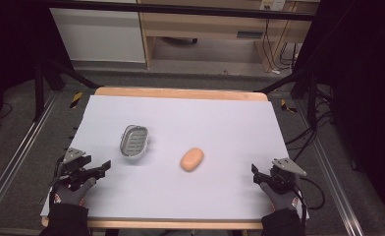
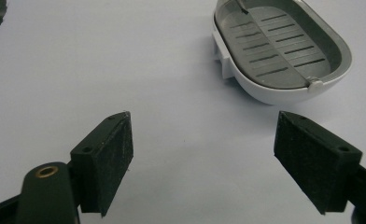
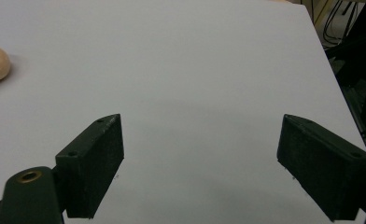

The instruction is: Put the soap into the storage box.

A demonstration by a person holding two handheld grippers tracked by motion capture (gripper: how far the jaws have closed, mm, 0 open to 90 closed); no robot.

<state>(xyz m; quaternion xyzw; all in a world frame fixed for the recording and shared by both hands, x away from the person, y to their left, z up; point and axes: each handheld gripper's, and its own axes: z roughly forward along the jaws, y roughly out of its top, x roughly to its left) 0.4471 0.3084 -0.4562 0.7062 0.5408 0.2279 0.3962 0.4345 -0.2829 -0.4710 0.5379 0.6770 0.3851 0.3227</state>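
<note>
The person is holding the left gripper [image 1: 101,168] and the right gripper [image 1: 255,173] low over the near corners of the table [image 1: 220,118], each with its jaws spread wide and nothing between them. The likely job is putting the soap [image 1: 192,159] into the soap dish [image 1: 134,141], and no reach is showing yet. The soap is lying near the middle of the table, right of the dish and apart from it; the dish is sitting just ahead of the left gripper.

To do it well, the right gripper should be closing across the soap's narrow width, low on its sides, since a rounded bar may be squirting out of a high pinch. The left gripper could be steadying the dish rim [image 2: 340,46] so the light dish is not sliding.

The soap looks like a smooth, peach-coloured oval. The dish looks like hard white plastic, oval, with a grey slotted insert [image 2: 274,46]. The table covering is matt and pale.
</note>
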